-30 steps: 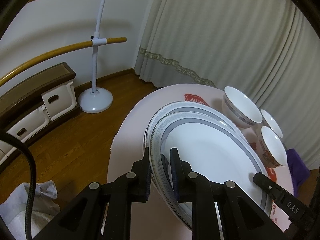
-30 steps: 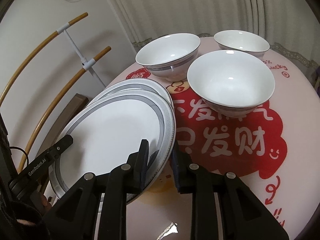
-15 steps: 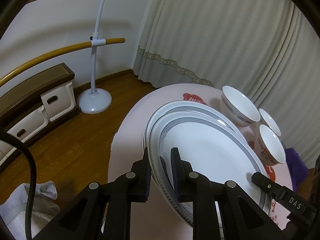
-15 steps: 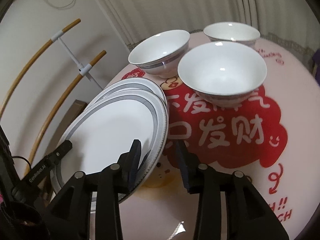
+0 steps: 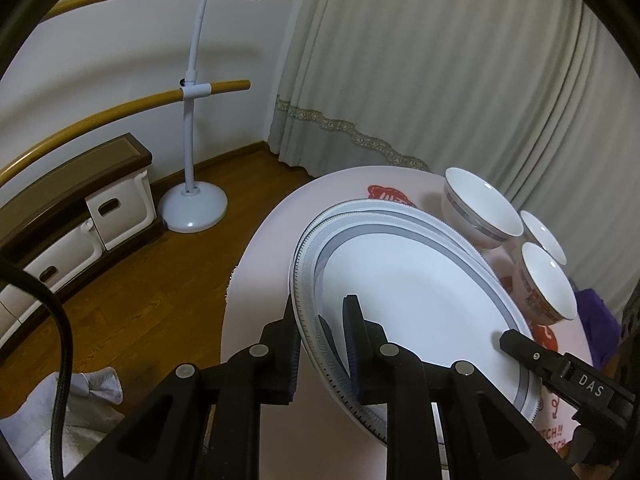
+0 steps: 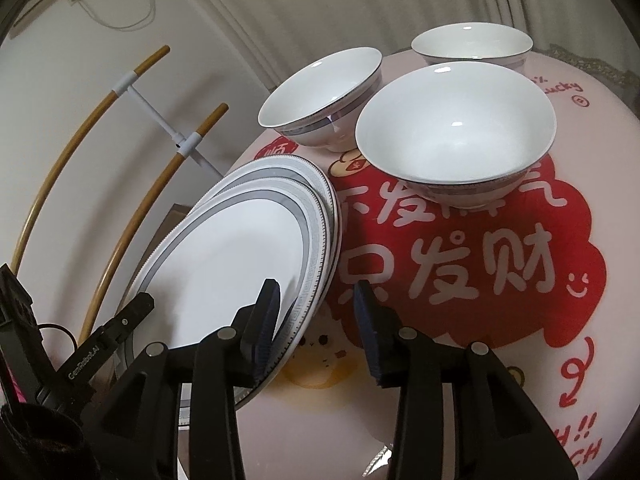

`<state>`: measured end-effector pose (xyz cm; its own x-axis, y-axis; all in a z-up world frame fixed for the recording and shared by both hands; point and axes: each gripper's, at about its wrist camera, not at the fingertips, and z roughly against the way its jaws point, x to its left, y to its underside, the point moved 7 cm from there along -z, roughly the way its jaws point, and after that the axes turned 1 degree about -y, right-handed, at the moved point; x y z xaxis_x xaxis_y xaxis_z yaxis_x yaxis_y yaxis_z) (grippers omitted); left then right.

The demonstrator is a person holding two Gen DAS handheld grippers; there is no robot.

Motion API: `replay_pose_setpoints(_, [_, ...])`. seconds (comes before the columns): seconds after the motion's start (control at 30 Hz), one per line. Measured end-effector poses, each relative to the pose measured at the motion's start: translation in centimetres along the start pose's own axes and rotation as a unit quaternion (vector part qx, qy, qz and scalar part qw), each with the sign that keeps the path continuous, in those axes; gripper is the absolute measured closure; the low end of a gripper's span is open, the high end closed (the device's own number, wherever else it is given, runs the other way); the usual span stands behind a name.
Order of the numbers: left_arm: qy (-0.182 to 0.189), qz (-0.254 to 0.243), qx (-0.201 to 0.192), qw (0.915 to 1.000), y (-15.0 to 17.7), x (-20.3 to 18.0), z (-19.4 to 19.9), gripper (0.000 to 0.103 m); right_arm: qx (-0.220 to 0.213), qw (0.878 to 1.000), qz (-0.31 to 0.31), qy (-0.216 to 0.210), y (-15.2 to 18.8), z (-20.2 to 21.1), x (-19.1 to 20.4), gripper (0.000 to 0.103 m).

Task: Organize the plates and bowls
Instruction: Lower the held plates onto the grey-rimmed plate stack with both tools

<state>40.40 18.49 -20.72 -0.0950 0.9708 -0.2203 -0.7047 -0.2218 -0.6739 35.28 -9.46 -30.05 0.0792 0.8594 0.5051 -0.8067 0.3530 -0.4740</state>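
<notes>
The left hand-held gripper [image 5: 320, 312] is clamping the near rim of the top plate [image 5: 404, 296], tilting it up off the plate below at the surface's [image 6: 472, 360] left edge. The right hand-held gripper [image 6: 316, 300] has just been opening, its jaws standing apart around that plate's rim, with three bowls [image 6: 456, 128] sitting upright nearer the far edge.

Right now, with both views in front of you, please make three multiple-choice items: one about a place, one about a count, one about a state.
1. Where does the top plate lie?
A. on another plate
B. inside a bowl
C. on the floor

2. How many bowls are on the table?
A. one
B. three
C. five

3. What is the left tool doing?
A. hanging open above a bowl
B. gripping the top plate's rim
C. holding a cup

Key: 1 A, a second rim shows beneath it; 2 B, three white bowls stand beyond the plates; 3 B, its pads press on the rim.
</notes>
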Motion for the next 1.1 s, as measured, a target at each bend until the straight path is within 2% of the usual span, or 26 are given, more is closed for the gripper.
replay_pose_setpoints(0.43, [-0.01, -0.012, -0.009, 0.9998, 0.1, -0.1, -0.5, 0.086, 0.004, 1.0, 0.004, -0.02, -0.8, -1.3, -0.1, 0.063])
replay_pose_setpoints(0.97, [-0.045, -0.035, -0.03, 0.9979, 0.4, -1.3, -2.4, 0.086, 0.002, 0.999, 0.017, -0.027, -1.7, -3.1, 1.0, 0.063])
replay_pose_setpoints(1.1, [-0.054, -0.039, -0.03, 0.9974, 0.7, -1.7, -3.2, 0.083, -0.001, 0.999, 0.024, -0.025, -1.8, -3.4, 1.3, 0.063])
